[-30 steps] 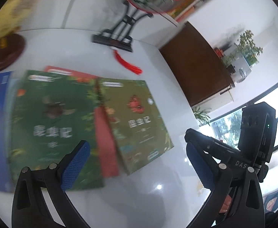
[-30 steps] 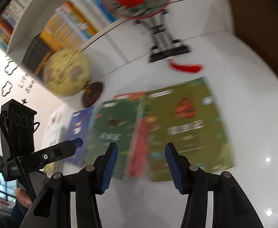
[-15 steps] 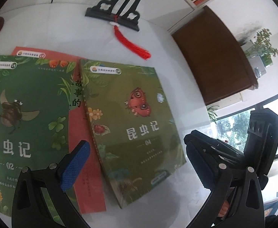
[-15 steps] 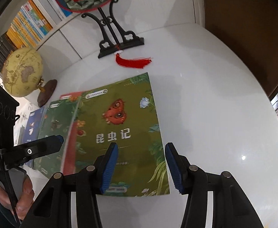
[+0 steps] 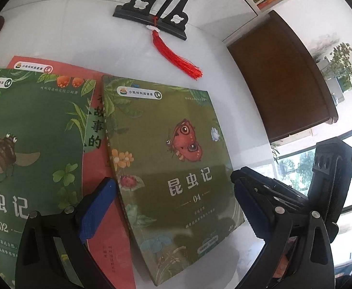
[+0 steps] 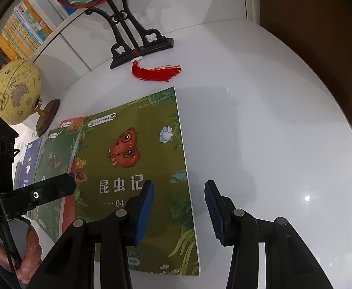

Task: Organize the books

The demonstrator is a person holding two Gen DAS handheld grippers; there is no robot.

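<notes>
Right gripper: your right gripper (image 6: 179,207) stands part open with nothing held. Its jaws have just been closing, and the fore-edge of the olive book (image 6: 137,168) lies under the gap, untouched by either pad.

Left gripper: your left gripper (image 5: 173,207) is wide open and empty. It spans the olive book from spine to fore-edge, with one finger over the red book (image 5: 96,173).

Step in hand: judged from the poses, you are about to take the olive book. Bring one right pad under the overhanging cover edge and the other on top, then squeeze. Keep the left finger clear of the red cover, so only one book lifts.

Task's thing: the olive book lies flat near the table's (image 6: 260,120) front edge, on top of the spread. It shows a red moth, white title characters and "04". It looks thin and soft-covered, so it will likely sag if pinched at one corner.

Neighbours: it overlaps the red book, which lies under the dark green book (image 5: 31,144) marked "02". A blue book (image 6: 29,163) sits beyond, toward the left edge.

Far side: a red tassel (image 6: 156,73) and a black stand (image 6: 140,48) sit near the back edge, and a globe (image 6: 16,94) at the back left.
</notes>
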